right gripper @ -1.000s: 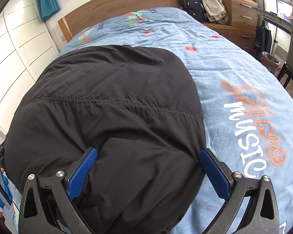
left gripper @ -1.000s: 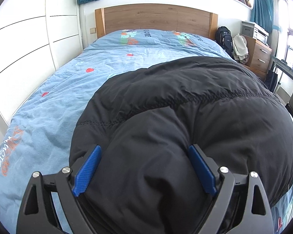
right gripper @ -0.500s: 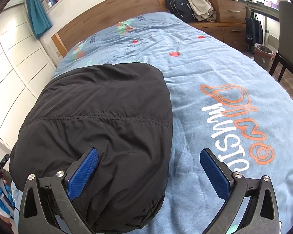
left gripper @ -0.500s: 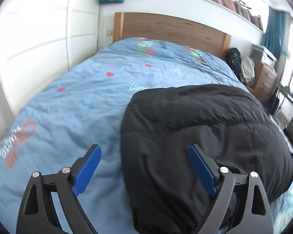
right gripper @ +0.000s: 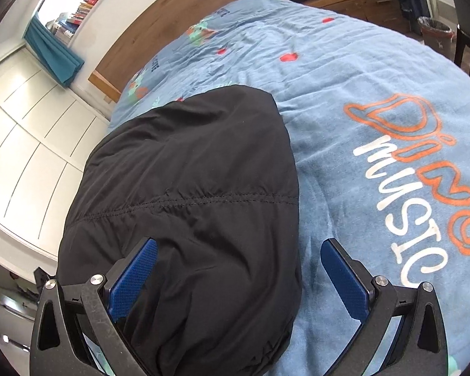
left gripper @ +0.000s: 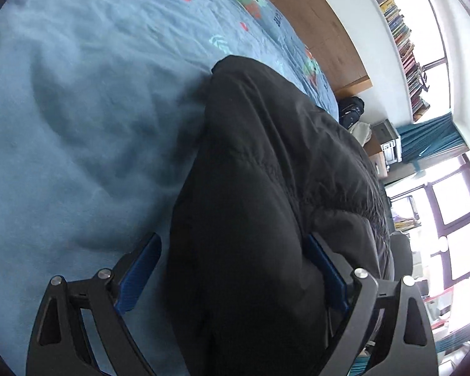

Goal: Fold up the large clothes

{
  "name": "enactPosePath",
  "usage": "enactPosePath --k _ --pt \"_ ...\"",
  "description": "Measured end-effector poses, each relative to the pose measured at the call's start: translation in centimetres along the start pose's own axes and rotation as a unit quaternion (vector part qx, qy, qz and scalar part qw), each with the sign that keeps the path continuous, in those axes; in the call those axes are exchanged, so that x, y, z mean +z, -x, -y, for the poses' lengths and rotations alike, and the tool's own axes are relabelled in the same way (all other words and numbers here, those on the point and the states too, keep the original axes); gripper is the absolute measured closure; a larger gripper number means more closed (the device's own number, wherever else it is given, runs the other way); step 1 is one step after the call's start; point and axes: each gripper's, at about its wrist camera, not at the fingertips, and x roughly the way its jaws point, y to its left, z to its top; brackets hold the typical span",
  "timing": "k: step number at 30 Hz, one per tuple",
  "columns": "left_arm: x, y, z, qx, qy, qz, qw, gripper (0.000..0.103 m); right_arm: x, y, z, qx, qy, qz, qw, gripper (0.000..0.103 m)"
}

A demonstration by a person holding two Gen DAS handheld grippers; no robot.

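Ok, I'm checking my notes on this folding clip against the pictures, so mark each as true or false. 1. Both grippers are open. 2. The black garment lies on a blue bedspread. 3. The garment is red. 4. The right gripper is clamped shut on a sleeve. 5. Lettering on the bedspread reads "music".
1. True: the left gripper and the right gripper both have their blue fingers spread wide.
2. True: the black padded jacket rests on the blue bedspread.
3. False: it is black, with a stitched seam across it.
4. False: its fingers stand apart, with the jacket's edge lying loose between them; nothing is pinched.
5. True: white "music" lettering shows beside the jacket, under orange letters.
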Motion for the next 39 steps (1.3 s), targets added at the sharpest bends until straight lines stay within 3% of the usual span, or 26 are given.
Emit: enactPosePath --k 5,10,17,26,33,39 --pt "0.2 -2.7 -1.1 -0.032 0.008 -0.036 0.9988 0.005 1.0 -2.9 1.9 0.018 -0.026 -0.04 0.999 0.001" --pt "0.5 -5.0 -1.6 -0.067 0.01 -0.07 0.9952 0.0 0.5 -6.6 3.6 0.086 -0.069 -0.092 0.99 0.001" --pt "0.7 -7.4 -0.1 -0.043 -0.02 -0.089 0.9949 0.0 0.7 -9.5 2.0 0.147 -0.052 -0.128 0.979 0.001" --pt "0.5 -9.0 0.8 -0.032 -0.021 -0.082 0.9959 0.001 0.1 -11.1 0.4 0.151 -0.018 -0.108 0.982 0.001" --pt "-0.5 -9.1 2.8 -0.029 -0.031 -0.066 0.9969 0.034 -0.8 -10.6 -0.4 0.148 0.0 -0.107 0.983 0.001" --pt "-0.7 -9.1 4.7 -0.008 -0.03 -0.061 0.9976 0.047 -0.5 -11.1 -2.2 0.134 -0.004 -0.11 0.985 0.001"
